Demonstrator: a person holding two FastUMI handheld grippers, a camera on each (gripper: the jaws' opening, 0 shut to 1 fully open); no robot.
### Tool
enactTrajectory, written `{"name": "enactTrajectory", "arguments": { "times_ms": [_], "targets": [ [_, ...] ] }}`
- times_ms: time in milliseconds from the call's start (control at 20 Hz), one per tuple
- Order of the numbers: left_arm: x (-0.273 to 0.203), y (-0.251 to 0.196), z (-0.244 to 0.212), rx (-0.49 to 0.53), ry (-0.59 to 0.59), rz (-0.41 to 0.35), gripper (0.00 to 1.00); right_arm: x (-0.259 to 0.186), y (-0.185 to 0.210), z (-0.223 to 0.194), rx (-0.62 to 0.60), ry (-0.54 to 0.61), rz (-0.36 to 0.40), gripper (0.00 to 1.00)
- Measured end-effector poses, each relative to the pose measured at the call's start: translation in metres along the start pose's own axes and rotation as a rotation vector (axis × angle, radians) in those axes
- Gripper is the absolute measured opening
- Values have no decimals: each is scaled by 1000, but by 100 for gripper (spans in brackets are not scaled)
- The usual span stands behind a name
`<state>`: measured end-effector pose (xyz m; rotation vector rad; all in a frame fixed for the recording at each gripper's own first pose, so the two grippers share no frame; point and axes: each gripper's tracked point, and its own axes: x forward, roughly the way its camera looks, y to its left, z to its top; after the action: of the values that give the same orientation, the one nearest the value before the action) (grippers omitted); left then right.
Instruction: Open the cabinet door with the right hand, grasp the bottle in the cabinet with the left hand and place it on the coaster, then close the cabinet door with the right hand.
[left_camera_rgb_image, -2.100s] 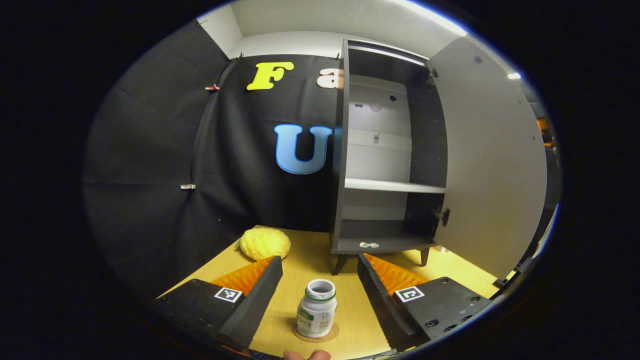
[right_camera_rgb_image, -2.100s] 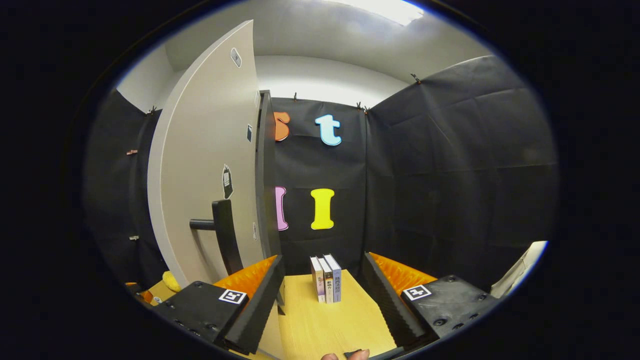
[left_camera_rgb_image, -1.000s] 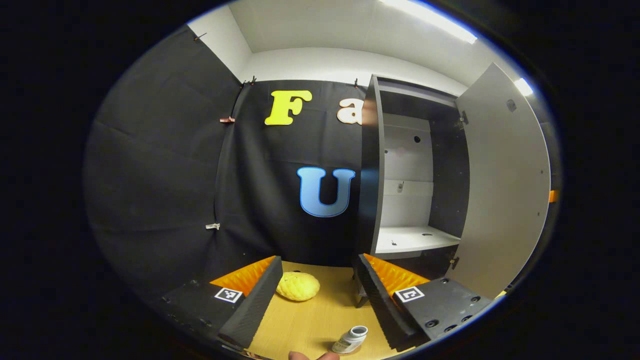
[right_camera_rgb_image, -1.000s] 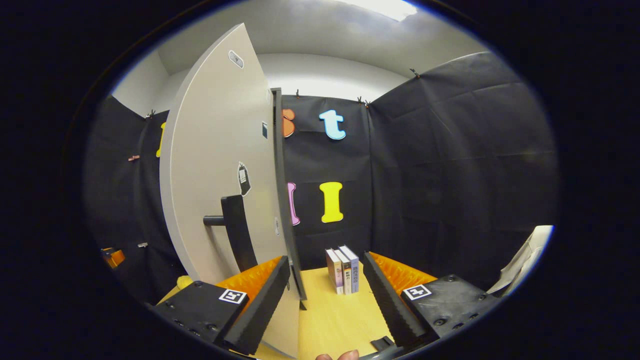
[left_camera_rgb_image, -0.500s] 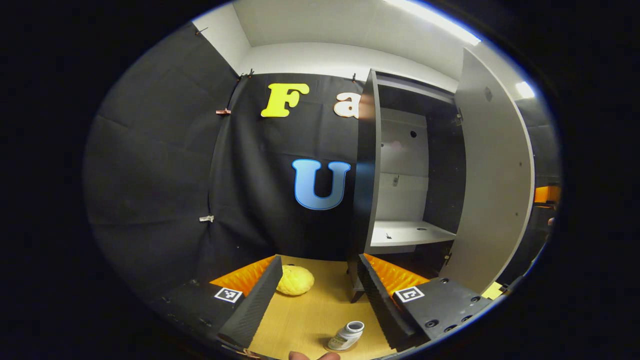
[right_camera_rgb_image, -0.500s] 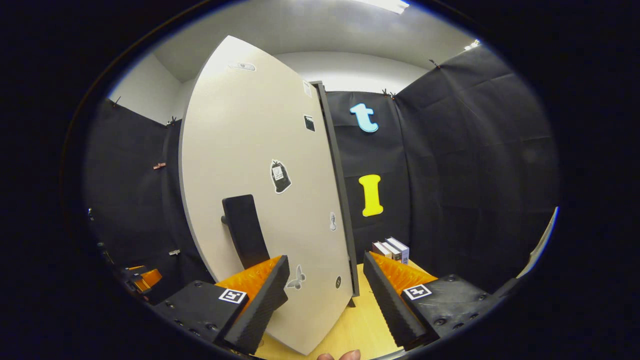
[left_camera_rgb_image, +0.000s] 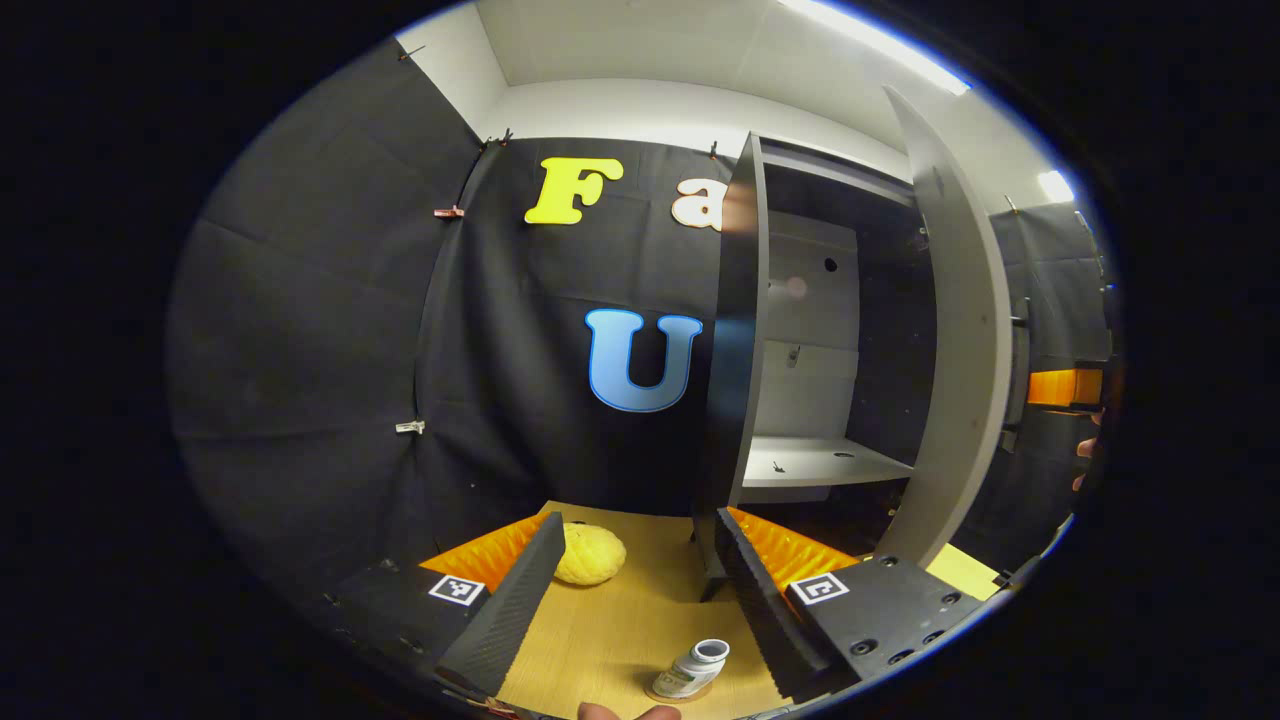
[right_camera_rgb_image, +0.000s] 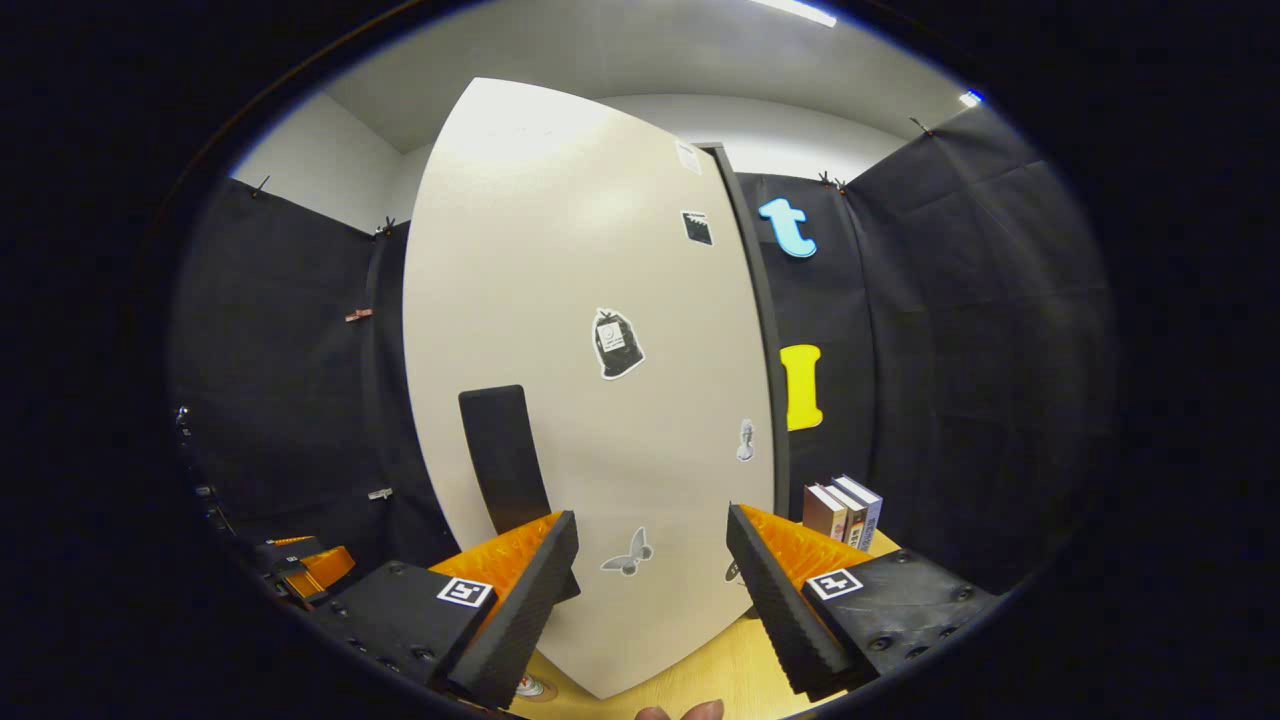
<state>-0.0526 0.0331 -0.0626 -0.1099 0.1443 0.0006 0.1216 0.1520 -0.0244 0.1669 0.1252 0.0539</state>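
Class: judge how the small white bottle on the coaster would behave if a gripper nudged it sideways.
The bottle looks small and plastic, so probably light. Standing upright on a thin coaster, it may slide off or tip. Once toppled, its round body would likely roll.

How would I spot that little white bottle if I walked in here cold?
Find the tall dark cabinet with the pale door standing on the light wooden table. In front of it sits a round tan coaster with the small white bottle on it. The lumpy yellow fruit-like object farther back is the only other small thing nearby.
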Motion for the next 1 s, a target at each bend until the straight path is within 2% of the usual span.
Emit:
{"name": "enactTrajectory", "arguments": {
  "times_ms": [300, 1000],
  "targets": [
    [4, 2, 2, 3, -2, -5, 93, 1, 13, -3, -18, 8, 20, 98],
    [-4, -41, 21, 74, -22, -50, 95, -27, -29, -13, -83, 3, -26, 98]
  ]
}}
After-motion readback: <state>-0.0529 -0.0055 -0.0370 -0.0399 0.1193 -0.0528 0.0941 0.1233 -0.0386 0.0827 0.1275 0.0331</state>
